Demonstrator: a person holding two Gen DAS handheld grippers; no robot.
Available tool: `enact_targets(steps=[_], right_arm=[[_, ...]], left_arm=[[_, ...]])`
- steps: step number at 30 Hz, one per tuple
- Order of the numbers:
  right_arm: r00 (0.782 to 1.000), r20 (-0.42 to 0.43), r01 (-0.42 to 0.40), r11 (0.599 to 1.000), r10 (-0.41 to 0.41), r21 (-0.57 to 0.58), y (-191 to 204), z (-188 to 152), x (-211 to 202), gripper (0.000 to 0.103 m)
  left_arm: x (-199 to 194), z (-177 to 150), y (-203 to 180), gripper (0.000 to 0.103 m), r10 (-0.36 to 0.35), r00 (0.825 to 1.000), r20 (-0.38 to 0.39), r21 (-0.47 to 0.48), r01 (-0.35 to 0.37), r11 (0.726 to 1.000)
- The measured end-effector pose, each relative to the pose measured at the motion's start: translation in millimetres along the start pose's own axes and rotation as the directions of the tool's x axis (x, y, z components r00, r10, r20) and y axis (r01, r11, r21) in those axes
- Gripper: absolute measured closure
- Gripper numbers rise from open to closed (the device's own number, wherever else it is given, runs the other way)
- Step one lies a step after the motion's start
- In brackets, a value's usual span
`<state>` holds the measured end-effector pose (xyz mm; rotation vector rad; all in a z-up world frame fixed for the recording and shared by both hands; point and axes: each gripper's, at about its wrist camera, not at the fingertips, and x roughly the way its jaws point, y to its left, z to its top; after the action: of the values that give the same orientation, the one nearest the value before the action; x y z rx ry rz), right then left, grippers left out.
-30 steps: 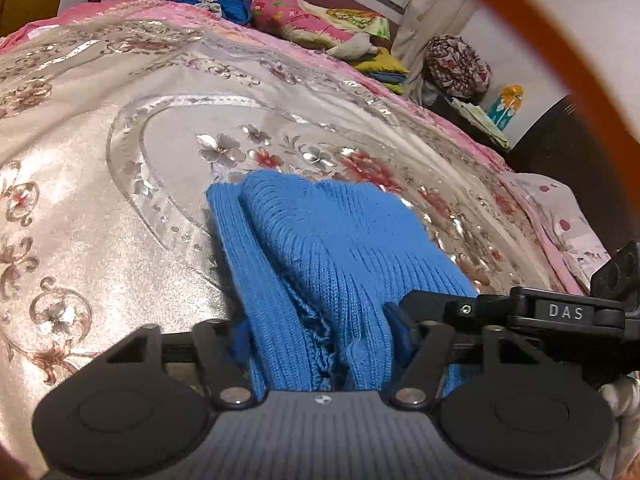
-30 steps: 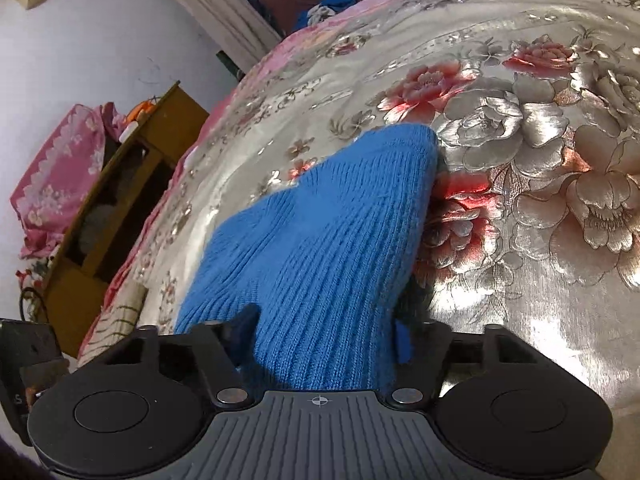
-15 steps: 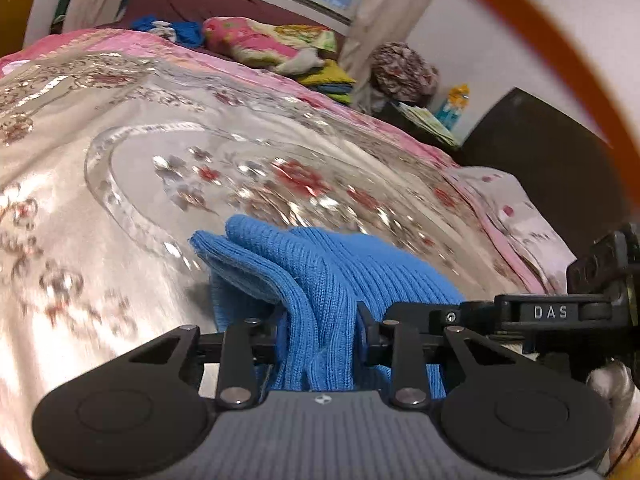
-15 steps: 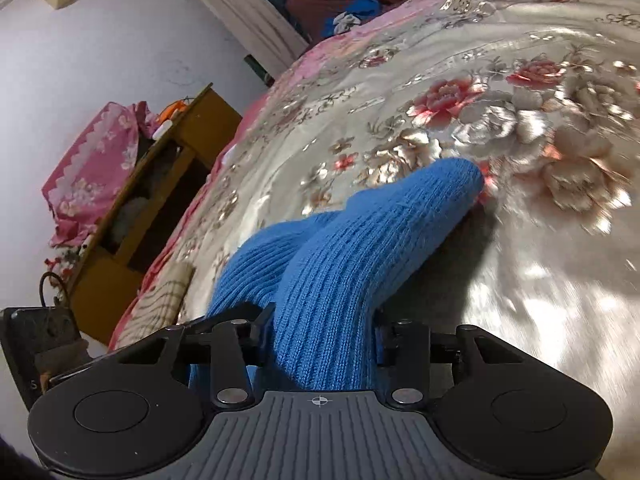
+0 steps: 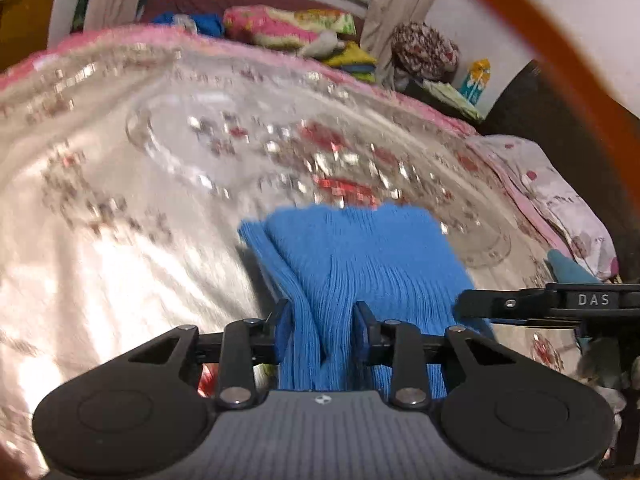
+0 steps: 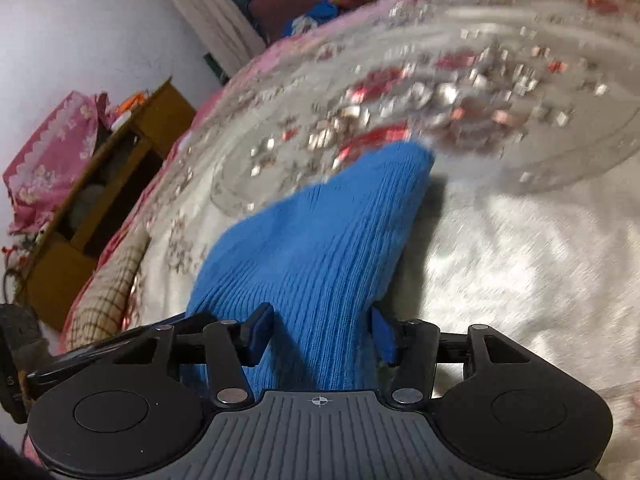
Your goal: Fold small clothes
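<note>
A blue ribbed knit garment (image 5: 360,264) lies bunched on a shiny floral bedspread (image 5: 100,240). My left gripper (image 5: 322,334) is shut on the near edge of the garment, with folds of knit pinched between its blue pads. My right gripper (image 6: 320,334) is shut on another part of the same garment (image 6: 316,248), which rises from its jaws and tapers to a corner over the bedspread (image 6: 520,260). The right gripper's black body (image 5: 560,304) shows at the right of the left wrist view. Both views are motion-blurred.
Pillows and folded clothes (image 5: 288,32) lie at the bed's far end under a window. A wooden cabinet (image 6: 100,184) and a checked bolster (image 6: 108,292) stand off the bed's left side. A dark headboard (image 5: 560,120) rises at the right.
Both grippers went from open around the garment to shut on it. They have lifted the garment and are moving it over the bedspread; the background is now blurred.
</note>
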<state>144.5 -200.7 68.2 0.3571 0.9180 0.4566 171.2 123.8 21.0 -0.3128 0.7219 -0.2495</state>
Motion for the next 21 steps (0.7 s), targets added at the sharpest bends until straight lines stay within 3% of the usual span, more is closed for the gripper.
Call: enact_targets(steps=[4,8,14,21], right_arm=[[0.994,0.099,0.039,0.999,-0.035,-0.035,9,7,-16,0.050],[0.993,0.114,0.051,0.994,-0.040,-0.092,23,11,-4,0.054],[0.994,0.073,0.094,0.988,-0.086,-0.126,26,8,31,0.061],[0.984,0.073,0.172,0.972,-0.163,-0.160,26,7,46,0.063]], left_arm=[[-7,14,-13,0.066,0.043,0.995,0.085,0.058,-0.048,0.997],[7,21,-24,0.066,0.073,0.991,0.111,0.126,-0.086,0.988],[41,15,-17,0.065,0.177,0.984,0.036,0.180,-0.180,0.967],[43,7,-16,0.063,0.201,0.980,0.014,0.185,-0.200,0.962]])
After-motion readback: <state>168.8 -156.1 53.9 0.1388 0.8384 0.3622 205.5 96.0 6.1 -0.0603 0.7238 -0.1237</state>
